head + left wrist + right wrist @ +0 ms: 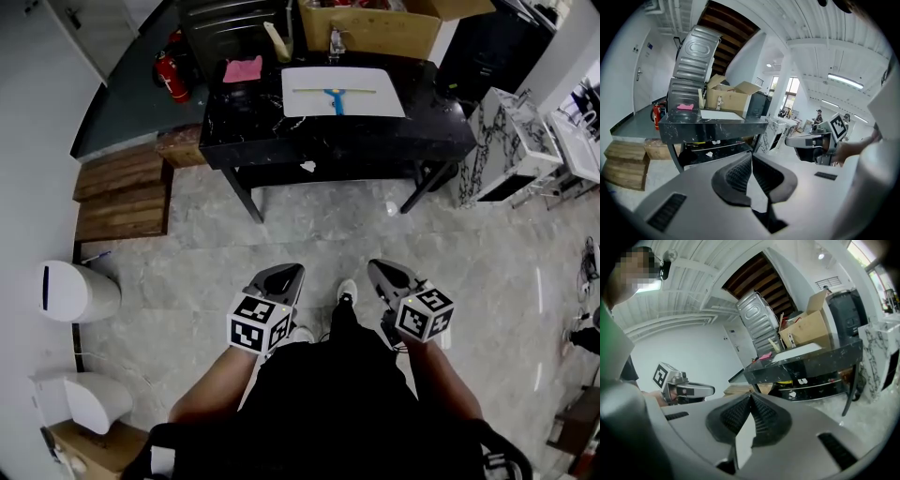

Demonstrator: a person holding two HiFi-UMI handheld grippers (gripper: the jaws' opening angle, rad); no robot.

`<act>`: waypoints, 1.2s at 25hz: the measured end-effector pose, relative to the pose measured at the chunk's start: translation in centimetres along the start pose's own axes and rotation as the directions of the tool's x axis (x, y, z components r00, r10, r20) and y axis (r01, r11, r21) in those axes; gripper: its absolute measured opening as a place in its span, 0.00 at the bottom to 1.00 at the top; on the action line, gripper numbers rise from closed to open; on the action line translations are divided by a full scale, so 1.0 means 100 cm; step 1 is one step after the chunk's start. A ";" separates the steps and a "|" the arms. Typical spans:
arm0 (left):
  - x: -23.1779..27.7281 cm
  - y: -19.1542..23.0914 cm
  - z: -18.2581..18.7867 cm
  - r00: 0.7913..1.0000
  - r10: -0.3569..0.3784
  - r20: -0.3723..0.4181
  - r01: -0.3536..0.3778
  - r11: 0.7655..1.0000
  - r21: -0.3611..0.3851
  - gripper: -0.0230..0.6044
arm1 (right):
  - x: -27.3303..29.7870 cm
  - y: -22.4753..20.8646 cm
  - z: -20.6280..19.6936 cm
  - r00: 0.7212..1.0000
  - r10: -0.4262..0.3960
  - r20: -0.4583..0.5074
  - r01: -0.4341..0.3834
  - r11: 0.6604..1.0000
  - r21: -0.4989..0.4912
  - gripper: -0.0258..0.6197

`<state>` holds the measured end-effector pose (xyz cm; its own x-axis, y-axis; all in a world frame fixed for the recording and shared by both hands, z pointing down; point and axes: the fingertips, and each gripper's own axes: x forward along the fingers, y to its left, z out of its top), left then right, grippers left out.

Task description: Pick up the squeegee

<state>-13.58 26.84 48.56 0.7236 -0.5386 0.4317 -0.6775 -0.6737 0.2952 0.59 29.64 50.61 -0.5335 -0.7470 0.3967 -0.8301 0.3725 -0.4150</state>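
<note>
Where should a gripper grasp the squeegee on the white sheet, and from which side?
Probably the blue handle of the squeegee, from above on the table's near side: it juts from the long pale blade toward that side, and the tool lies flat on the white sheet.

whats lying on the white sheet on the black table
The squeegee, blue handle and pale blade, lies on the white sheet. What the sheet covers on the black table cannot be seen.

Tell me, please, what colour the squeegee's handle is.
The handle of the squeegee is blue; the head view shows it best.
</note>
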 end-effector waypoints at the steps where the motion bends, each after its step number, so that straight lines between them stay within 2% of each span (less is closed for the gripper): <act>1: 0.006 0.002 0.005 1.000 0.003 0.002 -0.003 1.000 0.001 0.06 | 0.004 -0.005 0.006 1.000 0.001 0.003 -0.001 1.000 -0.009 0.05; 15: 0.095 0.019 0.074 1.000 0.017 0.024 -0.018 0.999 0.027 0.06 | 0.039 -0.083 0.070 1.000 0.015 0.008 -0.014 0.999 -0.043 0.05; 30: 0.157 0.013 0.114 0.997 0.068 0.039 -0.069 0.997 0.030 0.06 | 0.042 -0.136 0.117 0.996 0.086 0.018 -0.083 0.990 -0.113 0.05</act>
<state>-1.55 11.73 46.01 0.6808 -0.6024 0.4167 -0.7214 -0.6499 0.2392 11.49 15.00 48.38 -0.5995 -0.7224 0.3446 -0.7960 0.4930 -0.3512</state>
